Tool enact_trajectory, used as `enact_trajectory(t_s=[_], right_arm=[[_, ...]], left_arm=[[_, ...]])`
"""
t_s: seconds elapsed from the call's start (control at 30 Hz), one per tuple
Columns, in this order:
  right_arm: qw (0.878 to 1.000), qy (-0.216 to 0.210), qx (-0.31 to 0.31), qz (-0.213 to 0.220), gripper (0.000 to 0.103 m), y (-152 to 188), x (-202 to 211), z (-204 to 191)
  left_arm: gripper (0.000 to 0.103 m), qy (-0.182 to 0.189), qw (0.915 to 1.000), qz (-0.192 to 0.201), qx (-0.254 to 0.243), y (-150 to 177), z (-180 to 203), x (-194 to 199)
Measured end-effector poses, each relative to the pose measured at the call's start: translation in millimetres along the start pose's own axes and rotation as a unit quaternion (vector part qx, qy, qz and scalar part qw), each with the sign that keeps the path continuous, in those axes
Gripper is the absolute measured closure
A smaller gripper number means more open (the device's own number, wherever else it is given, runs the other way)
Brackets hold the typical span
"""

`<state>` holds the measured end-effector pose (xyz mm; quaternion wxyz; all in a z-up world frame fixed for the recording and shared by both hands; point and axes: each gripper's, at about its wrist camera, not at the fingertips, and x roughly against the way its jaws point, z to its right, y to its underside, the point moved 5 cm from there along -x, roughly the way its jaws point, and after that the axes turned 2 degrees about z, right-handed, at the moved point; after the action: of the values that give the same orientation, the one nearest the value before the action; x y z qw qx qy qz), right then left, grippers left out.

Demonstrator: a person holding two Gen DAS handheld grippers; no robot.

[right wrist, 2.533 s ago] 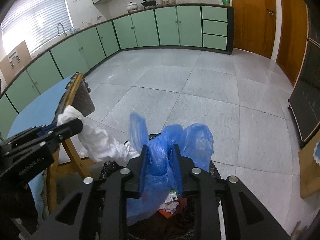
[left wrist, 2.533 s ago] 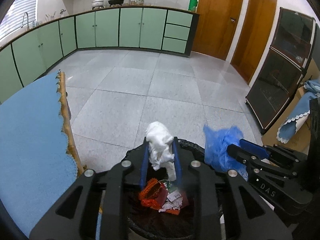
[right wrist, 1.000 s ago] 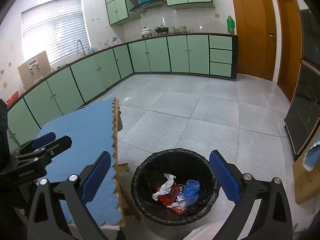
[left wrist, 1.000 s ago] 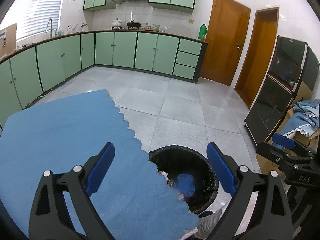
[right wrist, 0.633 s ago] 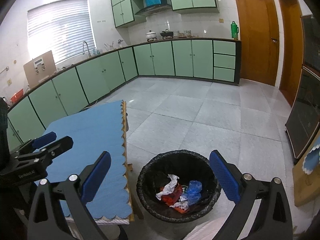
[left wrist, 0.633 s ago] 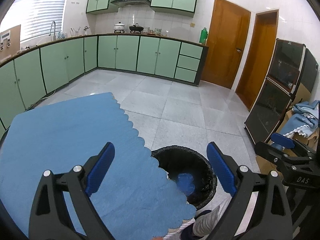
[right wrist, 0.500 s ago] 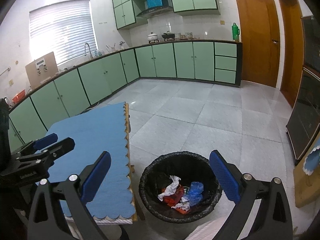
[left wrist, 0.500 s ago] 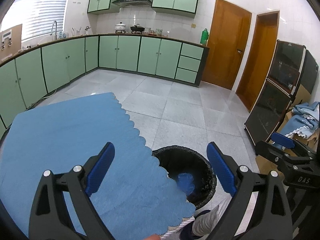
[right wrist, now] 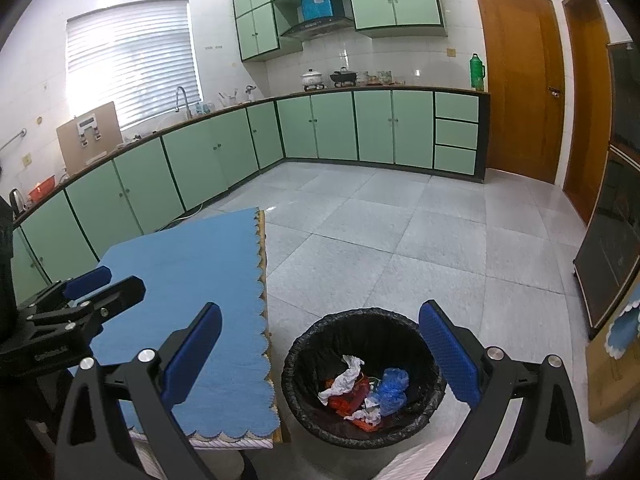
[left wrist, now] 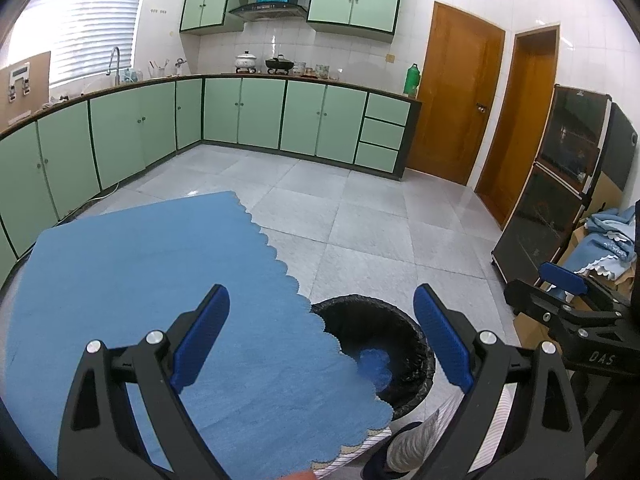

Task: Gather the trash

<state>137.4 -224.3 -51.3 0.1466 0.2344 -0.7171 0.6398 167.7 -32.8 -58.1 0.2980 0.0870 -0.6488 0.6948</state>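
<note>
A black-lined trash bin [right wrist: 304, 350] stands on the floor beside the table; it also shows in the left wrist view [left wrist: 424, 344]. Inside lie a white crumpled tissue [right wrist: 346, 376], a blue plastic bag [right wrist: 394, 388] and red-orange wrappers [right wrist: 344, 400]. The blue bag also shows in the left wrist view [left wrist: 376, 364]. My left gripper [left wrist: 320, 340] is open and empty above the table edge. My right gripper [right wrist: 320, 356] is open and empty, high above the bin.
A table with a blue scalloped cloth [left wrist: 140, 280] sits left of the bin. Green kitchen cabinets [right wrist: 320, 128] line the far walls. Wooden doors [left wrist: 456, 104] and a dark glass cabinet [left wrist: 560, 200] stand at the right. A box with blue cloths [left wrist: 600, 240] sits far right.
Both grippers opened and dropped the white tissue and the blue bag into the bin, then rose up and back. The view has kept lifting slightly over the last half second.
</note>
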Motion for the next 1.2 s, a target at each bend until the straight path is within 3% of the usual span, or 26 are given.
enact_trajectory(t_s=[1.2], right_arm=[[1.0, -0.003, 0.005, 0.001, 0.006, -2.7, -1.5, -5.3]], left_arm=[[0.012, -0.006, 0.9999, 0.007, -0.004, -2.6, -1.4, 5.9]])
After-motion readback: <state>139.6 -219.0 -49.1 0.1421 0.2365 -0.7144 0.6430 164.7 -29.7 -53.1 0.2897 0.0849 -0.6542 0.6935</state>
